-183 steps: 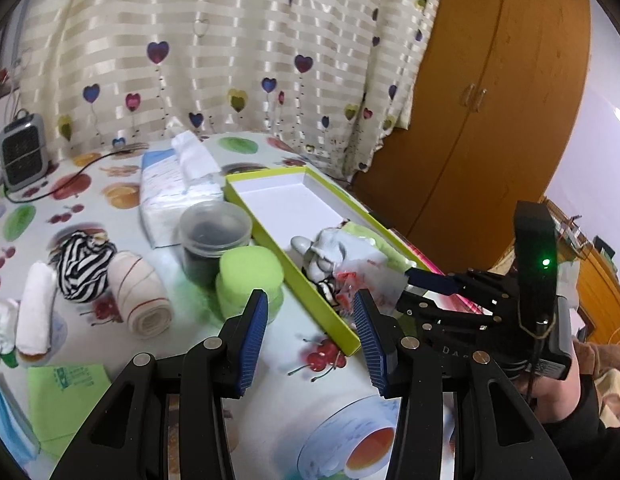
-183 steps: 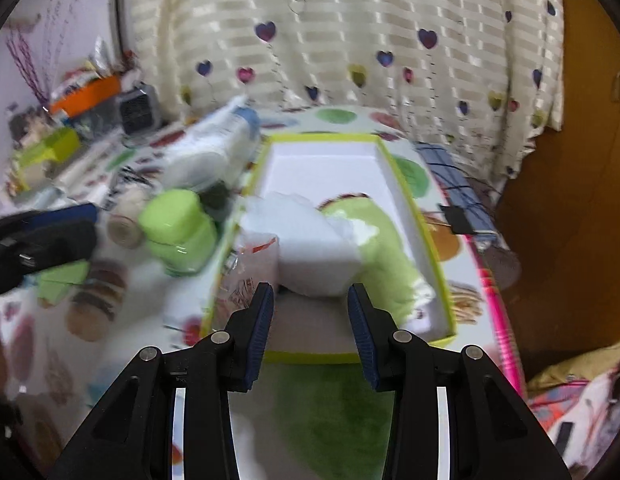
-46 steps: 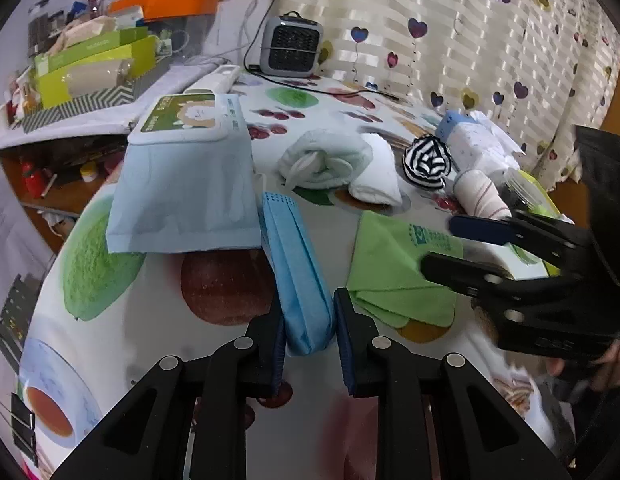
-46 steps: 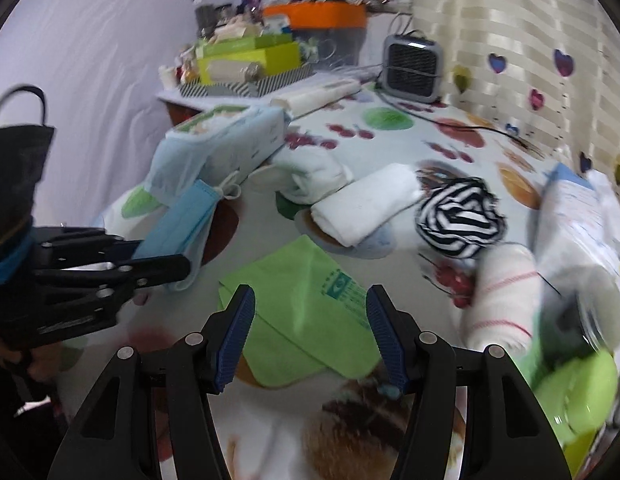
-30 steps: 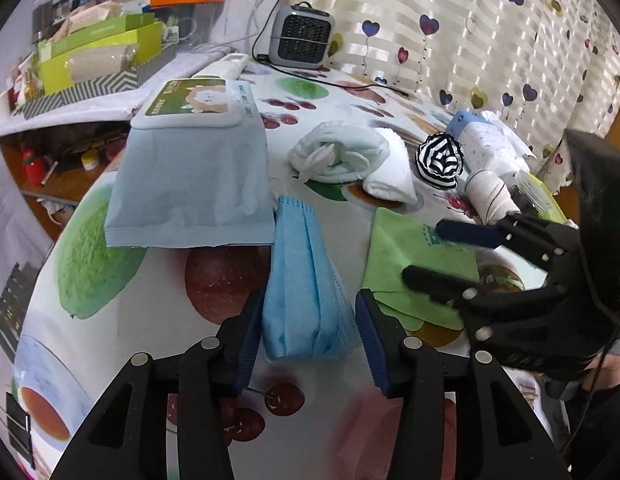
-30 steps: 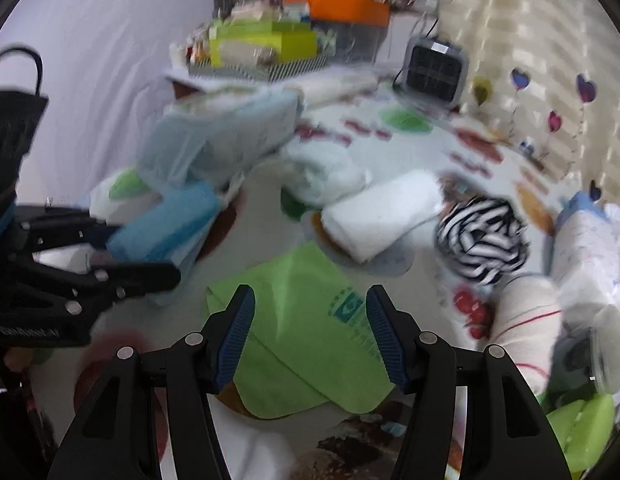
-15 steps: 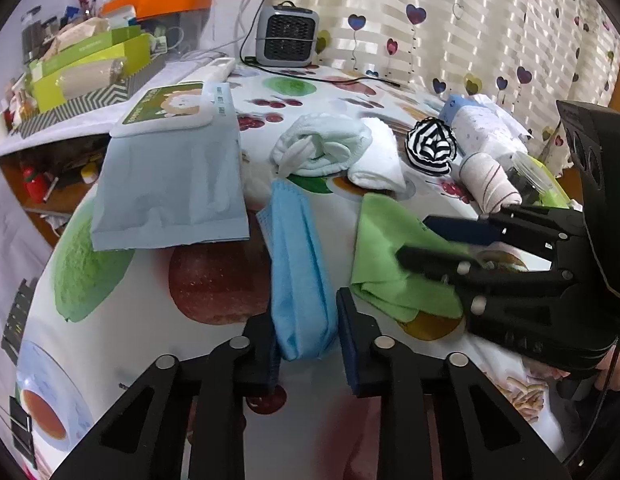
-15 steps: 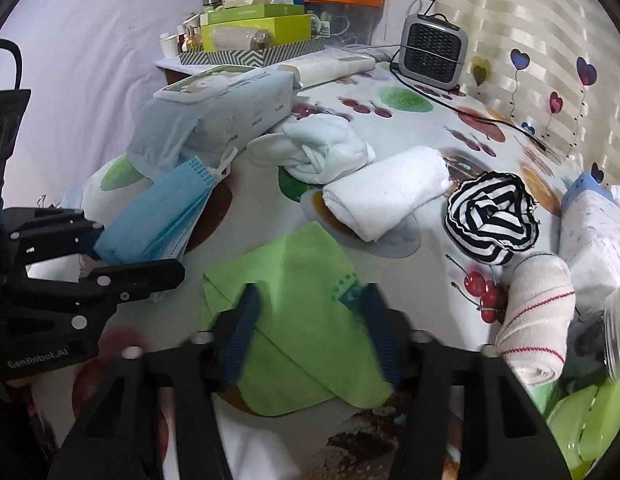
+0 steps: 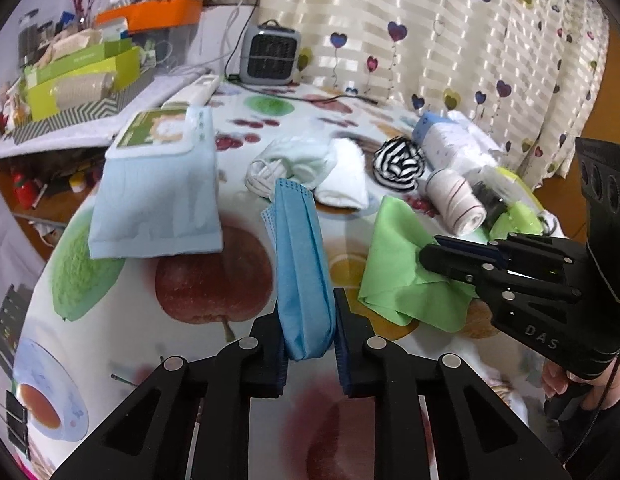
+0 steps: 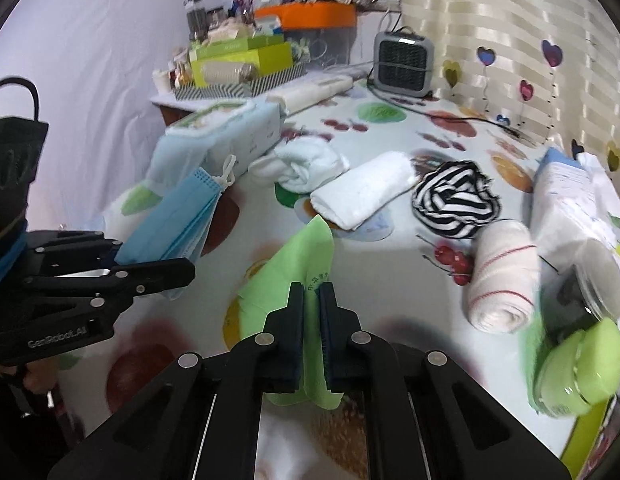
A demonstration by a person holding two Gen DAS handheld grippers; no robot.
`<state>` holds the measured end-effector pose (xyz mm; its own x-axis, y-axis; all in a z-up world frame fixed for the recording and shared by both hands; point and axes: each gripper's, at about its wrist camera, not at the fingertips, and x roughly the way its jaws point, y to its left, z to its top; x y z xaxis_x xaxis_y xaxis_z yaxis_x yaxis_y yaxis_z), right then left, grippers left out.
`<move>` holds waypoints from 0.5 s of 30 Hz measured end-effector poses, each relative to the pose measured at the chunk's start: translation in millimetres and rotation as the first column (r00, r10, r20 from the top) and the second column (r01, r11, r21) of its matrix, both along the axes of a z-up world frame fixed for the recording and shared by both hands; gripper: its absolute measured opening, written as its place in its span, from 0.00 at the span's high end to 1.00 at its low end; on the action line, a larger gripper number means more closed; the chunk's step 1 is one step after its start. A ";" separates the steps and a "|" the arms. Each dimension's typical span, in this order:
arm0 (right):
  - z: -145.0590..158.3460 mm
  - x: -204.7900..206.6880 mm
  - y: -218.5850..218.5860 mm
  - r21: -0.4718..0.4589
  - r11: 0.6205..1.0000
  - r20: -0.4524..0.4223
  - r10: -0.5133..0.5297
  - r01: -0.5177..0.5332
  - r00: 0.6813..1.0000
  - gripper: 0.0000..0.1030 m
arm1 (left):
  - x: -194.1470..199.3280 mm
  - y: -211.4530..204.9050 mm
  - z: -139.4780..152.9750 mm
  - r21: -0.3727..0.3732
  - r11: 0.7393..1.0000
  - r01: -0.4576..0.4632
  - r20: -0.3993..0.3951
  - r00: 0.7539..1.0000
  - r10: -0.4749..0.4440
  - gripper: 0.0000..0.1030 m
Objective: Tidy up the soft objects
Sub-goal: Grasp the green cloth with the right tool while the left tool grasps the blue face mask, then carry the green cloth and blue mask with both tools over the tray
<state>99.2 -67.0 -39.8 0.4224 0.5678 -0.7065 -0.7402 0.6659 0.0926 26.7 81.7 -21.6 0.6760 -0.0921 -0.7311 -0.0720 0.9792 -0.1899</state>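
Left gripper (image 9: 308,342), bottom centre of the left wrist view: just closed on the near end of the blue face masks (image 9: 300,256), pinched at the edge, probably to lift the stack whole. Right gripper (image 10: 311,330), bottom centre of its view: just clamped narrow on a bunched fold of the green cloth (image 10: 298,264), raised into a peak above the table (image 10: 389,300). Remaining soft items at frame centre and right: white towel roll (image 10: 361,194), striped cloth (image 10: 455,200).
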 end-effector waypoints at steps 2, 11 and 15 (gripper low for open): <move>7.3 -4.2 -7.1 0.022 1.000 0.012 -0.014 0.014 1.000 0.92 | -0.4 -4.4 3.9 0.003 1.000 0.010 0.011 1.000 -0.010 0.83; 34.9 -15.2 -39.4 0.107 0.991 0.052 -0.084 0.079 0.995 0.92 | 4.4 -27.4 25.2 0.021 0.998 0.057 0.061 0.996 -0.058 0.83; 47.3 -19.0 -57.5 0.141 0.983 0.074 -0.126 0.114 0.989 0.92 | 8.5 -38.8 36.7 0.028 0.997 0.079 0.085 0.993 -0.081 0.83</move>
<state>80.2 -124.5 7.5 0.5468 0.5978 -0.5863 -0.6646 0.7357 0.1303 35.2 42.9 15.1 0.7275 -0.1310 -0.6735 0.0221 0.9856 -0.1678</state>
